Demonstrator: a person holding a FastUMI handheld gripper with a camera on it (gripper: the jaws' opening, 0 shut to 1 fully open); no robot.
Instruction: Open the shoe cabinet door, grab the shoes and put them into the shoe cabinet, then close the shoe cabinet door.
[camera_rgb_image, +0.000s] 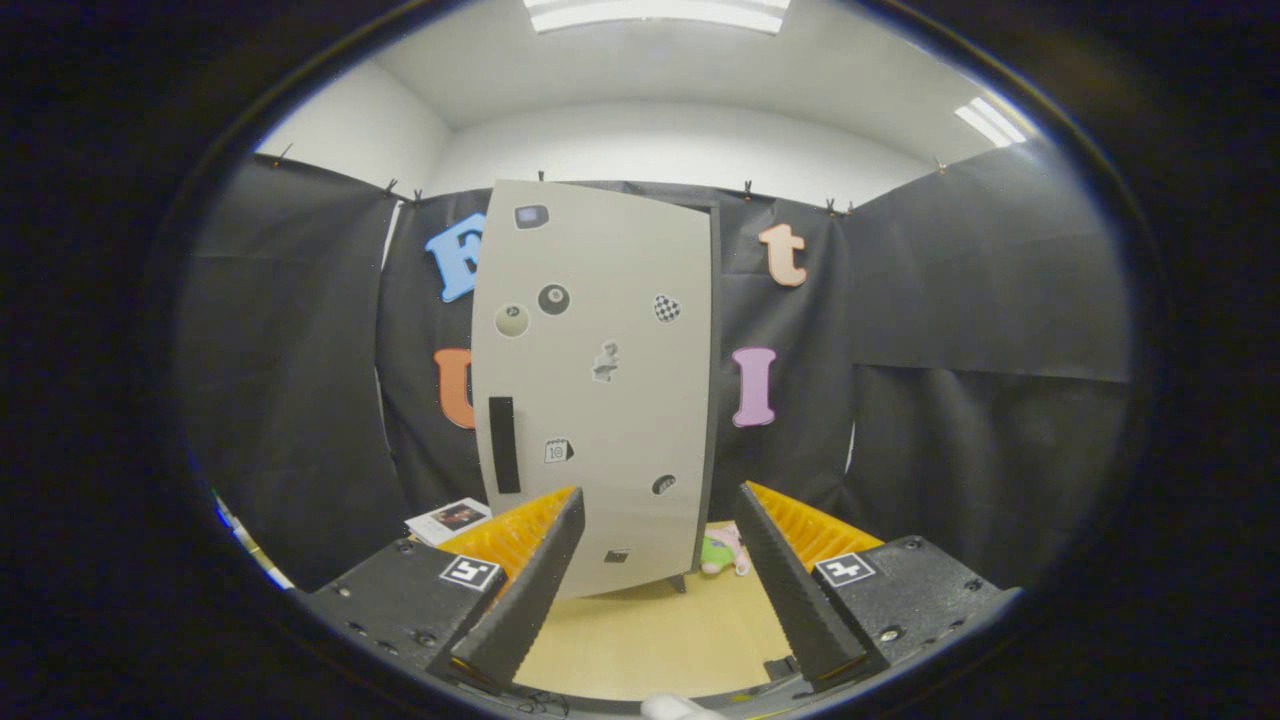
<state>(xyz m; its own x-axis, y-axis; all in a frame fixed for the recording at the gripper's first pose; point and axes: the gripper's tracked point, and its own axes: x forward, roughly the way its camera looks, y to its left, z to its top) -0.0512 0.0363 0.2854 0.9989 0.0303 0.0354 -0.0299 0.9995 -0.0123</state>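
Gripper view looks straight along my two fingers at the shoe cabinet (600, 390). My hand-held gripper (660, 570) is spread wide and holds nothing. Its two dark, ridged fingers (525, 600) point forward, and there is a big gap between them. I can see orange parts behind each finger and a small black-and-white square tag on each side of the body.

The shoe cabinet stands upright on the floor (650, 630), beyond my fingers and well apart from them. It looks tall and light grey. Its door (590, 330) faces me and looks closed. A long black handle (503, 445) runs up and down near the door's left edge, low down. Small stickers (553, 298) dot the door, some round, one with a checked pattern. I cannot tell what most of them show.

The floor is pale wood colour, and it shows in the gap between my fingers.

A small soft toy (725, 552), pink and green, lies on the floor just beside the cabinet's right bottom corner. It sits just ahead of my right finger. I cannot tell if it is a shoe.

A flat paper or booklet (448, 520) lies on the floor to the left of the cabinet, behind my left finger. Black cloth hangs all around as the wall.
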